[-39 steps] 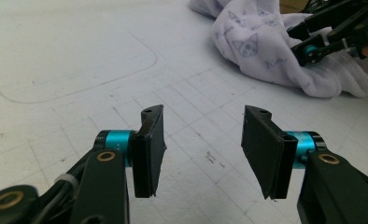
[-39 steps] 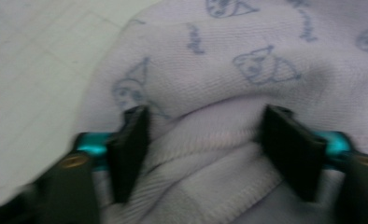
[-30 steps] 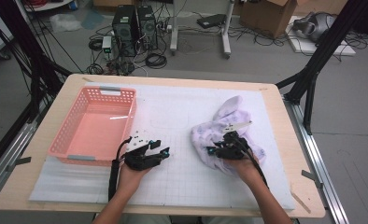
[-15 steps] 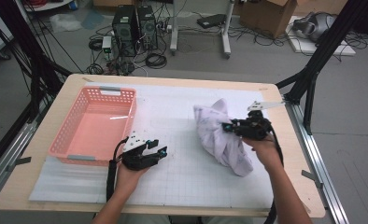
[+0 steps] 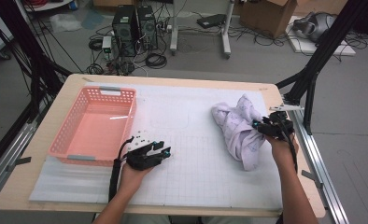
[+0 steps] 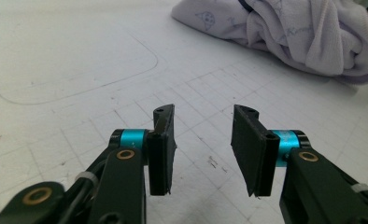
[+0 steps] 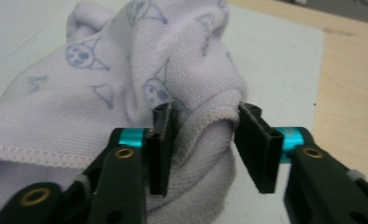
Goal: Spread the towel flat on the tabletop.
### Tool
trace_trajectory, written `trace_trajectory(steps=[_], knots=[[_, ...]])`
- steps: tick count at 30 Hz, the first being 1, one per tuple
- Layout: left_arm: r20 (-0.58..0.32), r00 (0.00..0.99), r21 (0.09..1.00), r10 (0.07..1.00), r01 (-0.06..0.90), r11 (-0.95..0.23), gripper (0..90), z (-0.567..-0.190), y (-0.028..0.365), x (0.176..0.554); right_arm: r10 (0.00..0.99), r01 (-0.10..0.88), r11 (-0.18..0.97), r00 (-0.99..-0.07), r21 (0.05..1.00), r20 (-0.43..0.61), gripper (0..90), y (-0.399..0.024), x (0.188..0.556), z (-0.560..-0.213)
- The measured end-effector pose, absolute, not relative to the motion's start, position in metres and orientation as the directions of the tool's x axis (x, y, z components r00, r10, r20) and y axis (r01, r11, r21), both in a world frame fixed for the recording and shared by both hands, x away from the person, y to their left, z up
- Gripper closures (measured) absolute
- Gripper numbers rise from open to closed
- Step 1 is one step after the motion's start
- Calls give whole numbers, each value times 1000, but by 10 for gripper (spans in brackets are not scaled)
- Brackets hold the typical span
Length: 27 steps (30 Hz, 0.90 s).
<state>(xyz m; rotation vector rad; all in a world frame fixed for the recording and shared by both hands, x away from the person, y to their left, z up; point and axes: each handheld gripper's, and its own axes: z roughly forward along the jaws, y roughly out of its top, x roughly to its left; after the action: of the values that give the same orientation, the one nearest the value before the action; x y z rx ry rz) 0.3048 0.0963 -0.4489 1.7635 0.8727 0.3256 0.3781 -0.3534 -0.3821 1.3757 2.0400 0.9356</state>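
The lilac cloth (image 5: 238,128) is seen bunched on the white mat (image 5: 196,154) at the right side of the table (image 5: 42,140), well apart from the pink basket (image 5: 94,126) at the left. In the right gripper view a hemmed fold and printed cartoon faces (image 7: 81,53) are made out — detail lost from above. The right gripper (image 5: 266,127) is held at the cloth's right edge; its jaws have just been opening, with the fold between them, touching one pad and clear of the other. The left gripper (image 5: 161,153) is kept low over the bare mat, jaws parted with nothing between, having just been narrowing. Since a second ago the cloth has been dragged rightward and stretched — the right hand has gone with it.
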Motion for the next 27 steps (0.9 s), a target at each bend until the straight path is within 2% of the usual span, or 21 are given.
trace_trajectory(steps=[2,7,10,14,21,22,25,27], knots=[[-196,694,907,693,396,-139,621,-449,94,306,942,563,246,-331,789,-57,502,-354,371,-376],[-208,707,903,676,404,-145,632,-446,83,312,938,499,234,-342,834,-59,496,-355,350,-361],[-214,708,901,673,409,-143,617,-445,77,314,913,474,239,-407,848,-31,482,-348,339,-357],[-210,710,898,672,413,-156,598,-445,77,314,878,457,302,-474,837,-57,435,-325,334,-357],[-197,704,899,682,407,-161,588,-442,87,313,812,439,396,-578,807,-84,454,-276,348,-368],[-198,703,898,683,410,-161,587,-442,89,312,813,447,413,-574,794,-100,458,-271,353,-371],[-200,699,897,686,412,-158,584,-442,93,311,831,496,515,-490,699,-264,471,-267,367,-387],[-199,700,896,686,413,-161,583,-442,95,311,847,566,514,-452,644,-279,587,-275,375,-396]])
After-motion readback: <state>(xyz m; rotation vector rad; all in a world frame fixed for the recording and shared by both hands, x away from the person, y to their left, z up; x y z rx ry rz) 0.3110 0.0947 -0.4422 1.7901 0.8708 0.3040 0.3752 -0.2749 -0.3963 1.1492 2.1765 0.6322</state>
